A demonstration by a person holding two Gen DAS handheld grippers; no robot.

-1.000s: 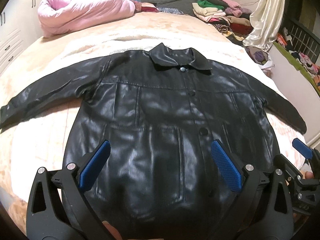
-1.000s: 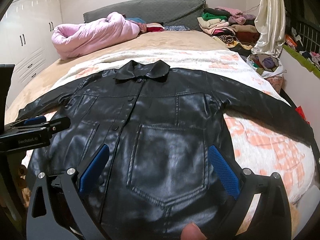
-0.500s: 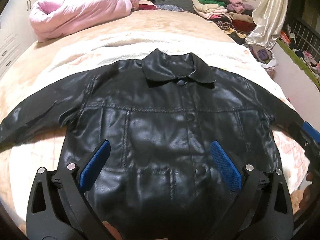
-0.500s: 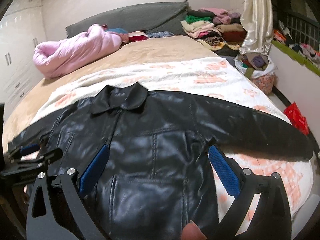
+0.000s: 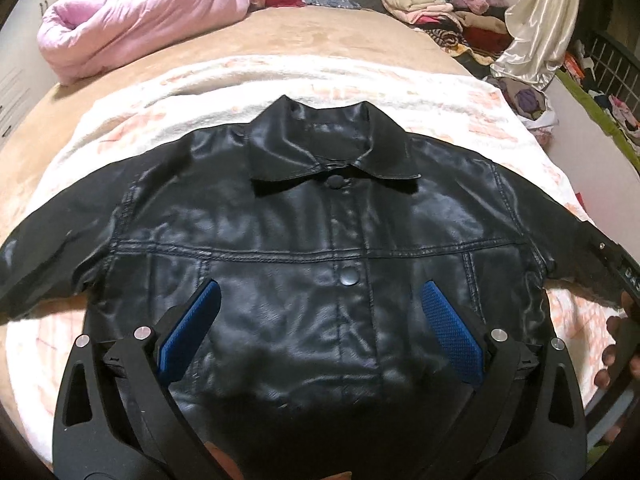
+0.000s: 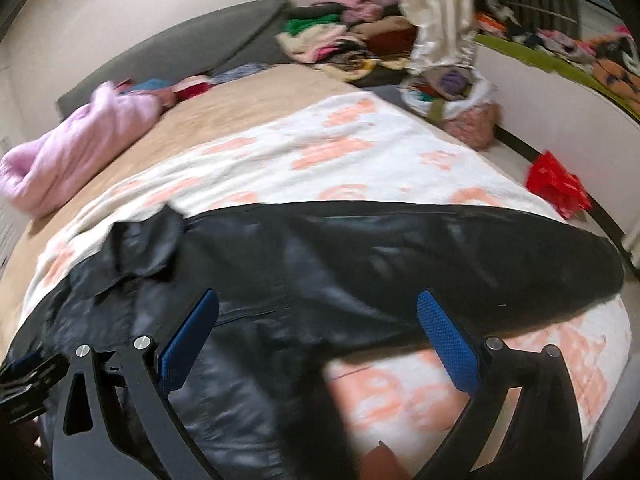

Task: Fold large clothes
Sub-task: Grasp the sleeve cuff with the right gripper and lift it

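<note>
So the black jacket (image 5: 320, 240) lies face-up and spread flat on the bed (image 5: 280, 80), sleeves out, probably so folds land clean. Left claw (image 5: 320, 320) hovers wide apart over the chest; right claw (image 6: 320, 332), also apart, faces the right sleeve (image 6: 440, 248).

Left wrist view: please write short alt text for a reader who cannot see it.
A black leather jacket lies flat, front up and buttoned, sleeves spread, on a white patterned blanket. The left gripper hovers above its chest with jaws open.
</note>
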